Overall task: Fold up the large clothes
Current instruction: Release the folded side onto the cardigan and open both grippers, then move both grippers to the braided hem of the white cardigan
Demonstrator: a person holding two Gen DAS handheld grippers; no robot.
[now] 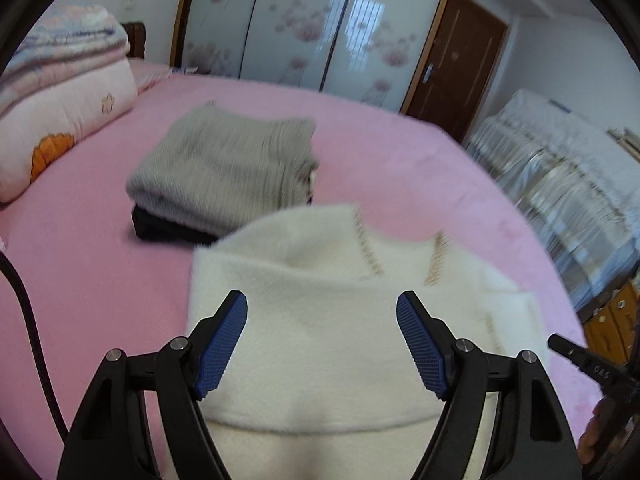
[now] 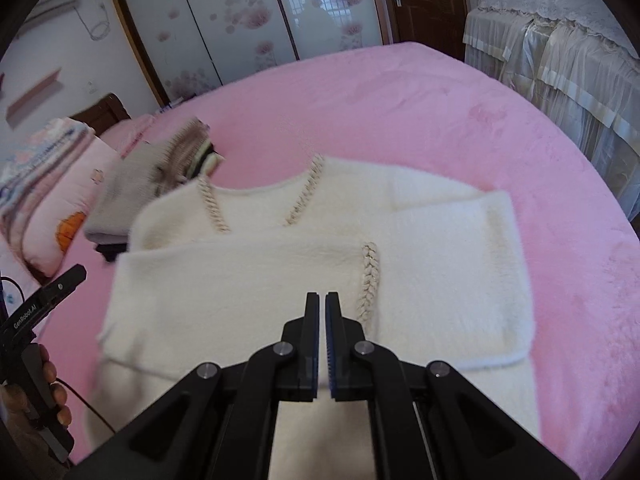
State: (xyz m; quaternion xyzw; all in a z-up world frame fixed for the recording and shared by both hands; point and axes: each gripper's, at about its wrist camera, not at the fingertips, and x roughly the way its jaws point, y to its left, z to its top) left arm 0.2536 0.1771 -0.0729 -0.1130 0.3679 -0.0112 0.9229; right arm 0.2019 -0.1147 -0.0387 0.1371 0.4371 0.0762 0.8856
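Our left gripper (image 1: 322,308) gapes wide, holding nothing, over the white sweater (image 2: 320,264); our right gripper (image 2: 322,300) is closed, empty; careless pinching could drag its folded sleeves askew.

Left tool (image 1: 322,306) jaws spread wide; right tool (image 2: 322,300) jaws pressed together, empty.

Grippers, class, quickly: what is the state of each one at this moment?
Left gripper: open, holding nothing, above the white sweater.
Right gripper: closed, with nothing visible between its fingers, above the same sweater.
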